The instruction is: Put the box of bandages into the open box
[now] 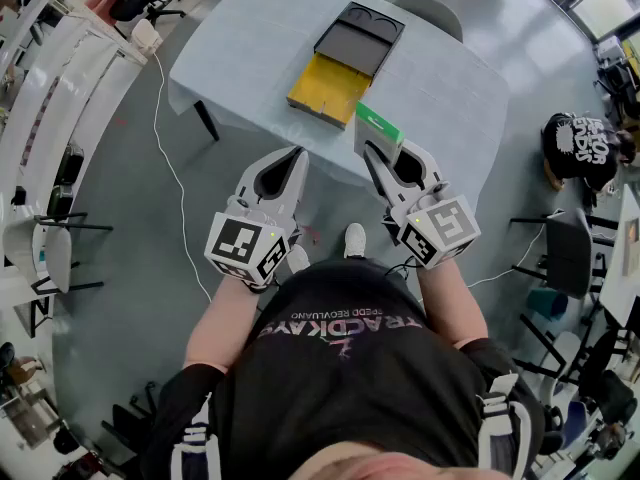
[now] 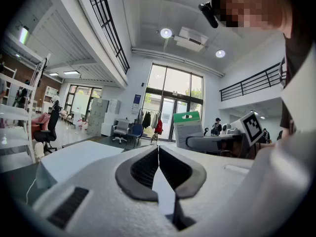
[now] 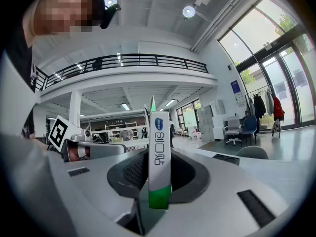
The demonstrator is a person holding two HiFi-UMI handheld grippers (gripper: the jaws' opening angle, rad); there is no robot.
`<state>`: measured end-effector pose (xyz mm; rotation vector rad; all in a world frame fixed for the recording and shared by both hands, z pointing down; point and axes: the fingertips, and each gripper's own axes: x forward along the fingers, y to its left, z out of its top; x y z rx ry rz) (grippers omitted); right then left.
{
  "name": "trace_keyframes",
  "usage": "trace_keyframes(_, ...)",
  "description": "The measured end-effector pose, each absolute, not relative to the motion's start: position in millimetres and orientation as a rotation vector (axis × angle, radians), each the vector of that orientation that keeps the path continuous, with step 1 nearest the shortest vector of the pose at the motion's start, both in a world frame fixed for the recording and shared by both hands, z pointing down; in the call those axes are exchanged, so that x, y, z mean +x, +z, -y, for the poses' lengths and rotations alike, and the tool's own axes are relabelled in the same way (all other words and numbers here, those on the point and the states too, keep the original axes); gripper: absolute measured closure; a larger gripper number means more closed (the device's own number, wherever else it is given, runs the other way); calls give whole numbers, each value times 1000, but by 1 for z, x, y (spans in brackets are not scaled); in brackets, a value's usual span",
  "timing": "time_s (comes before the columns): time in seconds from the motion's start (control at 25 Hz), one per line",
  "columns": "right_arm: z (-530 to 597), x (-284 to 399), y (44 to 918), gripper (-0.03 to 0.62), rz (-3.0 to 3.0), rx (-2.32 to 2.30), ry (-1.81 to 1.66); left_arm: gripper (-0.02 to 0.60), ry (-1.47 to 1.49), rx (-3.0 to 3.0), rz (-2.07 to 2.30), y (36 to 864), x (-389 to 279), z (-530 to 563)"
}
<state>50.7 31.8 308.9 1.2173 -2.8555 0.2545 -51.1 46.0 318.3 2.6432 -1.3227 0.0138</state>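
The box of bandages [image 1: 379, 125], white with a green end, stands upright, clenched in the jaws of my right gripper [image 1: 386, 154]. It hangs over the near edge of the table [image 1: 240, 48], near the open box [image 1: 322, 93] but not above it. Step in hand: the carry. The next move, I judge, calls for a short reach forward and left, then lowering it into the yellow compartment, which looks empty at this small size. The dark tray [image 1: 358, 36] behind shows nothing inside. My left gripper [image 1: 297, 158] is closed on nothing.
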Motion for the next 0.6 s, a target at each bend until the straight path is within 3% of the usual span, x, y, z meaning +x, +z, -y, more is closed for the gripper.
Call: trace_keyframes(0.6, -23, 57, 312, 503, 2882, 1154, 268, 563, 26, 2637, 1329, 321, -40, -38)
